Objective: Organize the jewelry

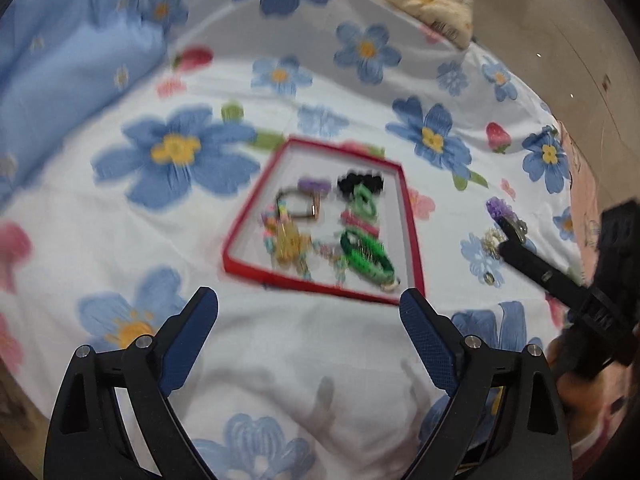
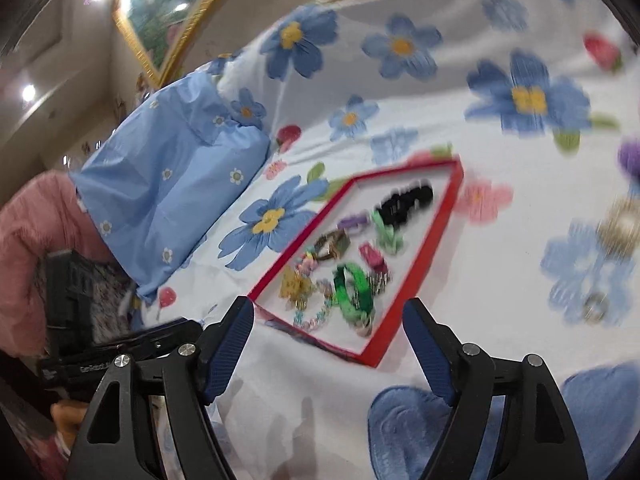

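A red-rimmed tray (image 1: 316,283) (image 2: 436,248) lies on the flowered bedsheet and holds several pieces: a black scrunchie (image 1: 360,182) (image 2: 406,200), green bands (image 1: 366,254) (image 2: 354,292), a gold flower clip (image 1: 288,246) (image 2: 296,286) and a purple piece (image 1: 314,184). Right of the tray on the sheet lie a purple flower piece (image 1: 498,208) (image 2: 630,158), a pearl-and-gold piece (image 1: 491,240) (image 2: 618,228) and a small ring (image 1: 488,278) (image 2: 594,308). My left gripper (image 1: 310,306) is open and empty, just short of the tray. My right gripper (image 2: 328,314) is open and empty over the tray's near corner.
A blue pillow (image 2: 172,200) lies left of the tray, with pink fabric (image 2: 36,216) beyond it. The right gripper's arm (image 1: 560,280) reaches in near the loose pieces. A framed picture (image 2: 168,12) hangs on the far wall. The bed's edge runs at the right (image 1: 576,184).
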{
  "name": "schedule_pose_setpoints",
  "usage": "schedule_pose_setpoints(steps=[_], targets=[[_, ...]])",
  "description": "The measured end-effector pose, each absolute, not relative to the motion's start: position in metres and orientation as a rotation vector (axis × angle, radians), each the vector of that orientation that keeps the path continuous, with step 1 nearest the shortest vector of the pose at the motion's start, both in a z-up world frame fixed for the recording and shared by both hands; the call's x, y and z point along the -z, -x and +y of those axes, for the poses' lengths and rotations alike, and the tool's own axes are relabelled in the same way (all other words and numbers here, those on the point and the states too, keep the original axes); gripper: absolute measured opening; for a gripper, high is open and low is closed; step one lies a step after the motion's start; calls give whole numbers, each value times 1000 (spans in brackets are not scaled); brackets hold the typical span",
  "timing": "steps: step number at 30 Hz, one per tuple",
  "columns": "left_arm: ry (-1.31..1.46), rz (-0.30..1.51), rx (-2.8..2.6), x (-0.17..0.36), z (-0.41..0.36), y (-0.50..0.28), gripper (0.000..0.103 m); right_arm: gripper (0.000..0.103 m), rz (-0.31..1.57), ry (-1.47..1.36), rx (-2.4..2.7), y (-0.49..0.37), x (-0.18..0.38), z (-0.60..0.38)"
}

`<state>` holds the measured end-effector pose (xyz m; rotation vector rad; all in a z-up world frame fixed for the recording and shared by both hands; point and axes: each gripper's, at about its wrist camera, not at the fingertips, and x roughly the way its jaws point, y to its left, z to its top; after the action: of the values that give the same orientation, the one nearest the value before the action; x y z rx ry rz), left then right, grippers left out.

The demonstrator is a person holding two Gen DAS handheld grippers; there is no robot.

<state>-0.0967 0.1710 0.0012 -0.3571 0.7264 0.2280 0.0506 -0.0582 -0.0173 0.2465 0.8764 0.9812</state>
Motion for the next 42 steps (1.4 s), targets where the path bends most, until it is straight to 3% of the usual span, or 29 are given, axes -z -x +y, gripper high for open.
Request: schedule_pose_setpoints(steps=[5,10,23,42], targets=[[314,593,-289,-33,168,109,103,103,640,-157,-917,-39,-52,-73],[273,605,-337,-20,163,105,103,103,535,-96,-898,-19,-61,-71],[218,692,-417,45,146,110,103,103,743,-97,-807,-5,42,-68],[120,654,-420,28,125,118,103,103,764,-101,-798,0,52,-74]])
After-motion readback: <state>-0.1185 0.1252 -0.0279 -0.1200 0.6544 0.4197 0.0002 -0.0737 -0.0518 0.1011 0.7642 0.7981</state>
